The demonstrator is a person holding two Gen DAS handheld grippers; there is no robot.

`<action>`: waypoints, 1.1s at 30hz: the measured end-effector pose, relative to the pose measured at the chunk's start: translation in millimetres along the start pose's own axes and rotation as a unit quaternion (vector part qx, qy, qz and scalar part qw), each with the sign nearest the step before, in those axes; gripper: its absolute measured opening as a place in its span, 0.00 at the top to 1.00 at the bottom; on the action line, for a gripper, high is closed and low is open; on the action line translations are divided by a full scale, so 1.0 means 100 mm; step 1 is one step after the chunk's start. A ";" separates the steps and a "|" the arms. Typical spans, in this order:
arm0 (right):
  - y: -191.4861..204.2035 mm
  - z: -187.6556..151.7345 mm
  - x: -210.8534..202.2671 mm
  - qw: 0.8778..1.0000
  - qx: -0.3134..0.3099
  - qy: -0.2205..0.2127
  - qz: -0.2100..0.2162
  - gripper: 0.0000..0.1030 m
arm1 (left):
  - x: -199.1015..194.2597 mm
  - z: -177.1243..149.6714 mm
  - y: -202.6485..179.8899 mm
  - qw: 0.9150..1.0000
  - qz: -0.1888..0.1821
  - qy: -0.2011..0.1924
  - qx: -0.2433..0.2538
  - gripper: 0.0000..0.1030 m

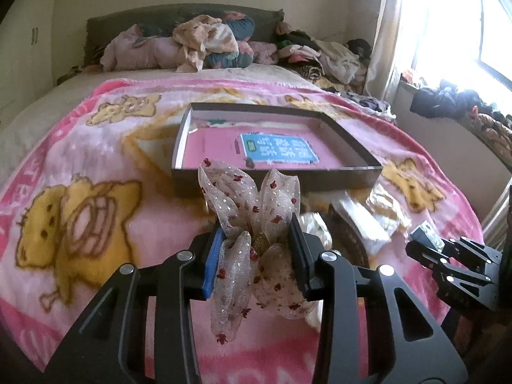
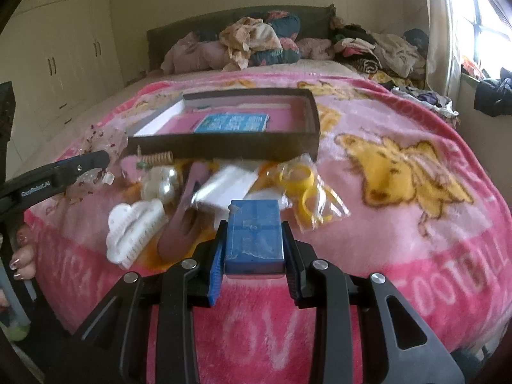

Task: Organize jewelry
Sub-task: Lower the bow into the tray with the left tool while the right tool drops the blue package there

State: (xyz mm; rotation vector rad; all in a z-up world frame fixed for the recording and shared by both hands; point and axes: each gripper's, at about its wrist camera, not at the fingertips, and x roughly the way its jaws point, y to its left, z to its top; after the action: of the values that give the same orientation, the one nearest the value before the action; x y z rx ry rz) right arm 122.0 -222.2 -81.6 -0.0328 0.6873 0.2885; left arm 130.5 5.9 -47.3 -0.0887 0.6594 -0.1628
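In the left wrist view, my left gripper (image 1: 259, 240) is clamped on a sheer bow (image 1: 252, 240) dotted with small red flowers; its loops spill out above and below the jaws. Past the bow, an open shallow box (image 1: 272, 179) sits on the pink blanket (image 1: 96, 166), with a blue card (image 1: 279, 148) flat on its pink floor. Clear packets (image 1: 380, 211) lie on the blanket just right of the bow, in front of the box. At the far right edge I see my right gripper (image 1: 422, 240) with something small pinched at its tip.

In the right wrist view, my right gripper (image 2: 254, 243) is closed on a small blue case (image 2: 254, 236), held flat between the pads. Ahead, loose pieces are heaped on the blanket in front of the box (image 2: 224, 150): a white claw clip (image 2: 132, 232), a coiled spring-like piece (image 2: 158, 159), a mauve clip (image 2: 185, 220), and yellow rings in a clear bag (image 2: 304, 188). At left, the left gripper (image 2: 96, 160) holds the bow (image 2: 102, 140) beside the box's near corner. A hand (image 2: 22, 256) with painted nails shows at the left edge.
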 end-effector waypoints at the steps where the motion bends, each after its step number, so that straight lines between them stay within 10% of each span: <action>1: -0.01 0.04 0.00 1.000 0.000 -0.002 0.000 0.70 | 0.01 0.04 0.01 1.000 0.002 -0.003 -0.002 0.72; 33: -0.30 1.12 0.85 1.000 -0.002 -0.004 -0.012 0.70 | 0.96 0.84 -0.04 1.000 0.018 0.016 0.016 0.71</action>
State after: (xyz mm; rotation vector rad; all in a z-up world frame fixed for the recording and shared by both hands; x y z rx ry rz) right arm 262.2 -215.3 -50.0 -0.0442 0.6776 0.2664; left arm 256.1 -13.0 -38.5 -0.0429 0.6903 -0.1395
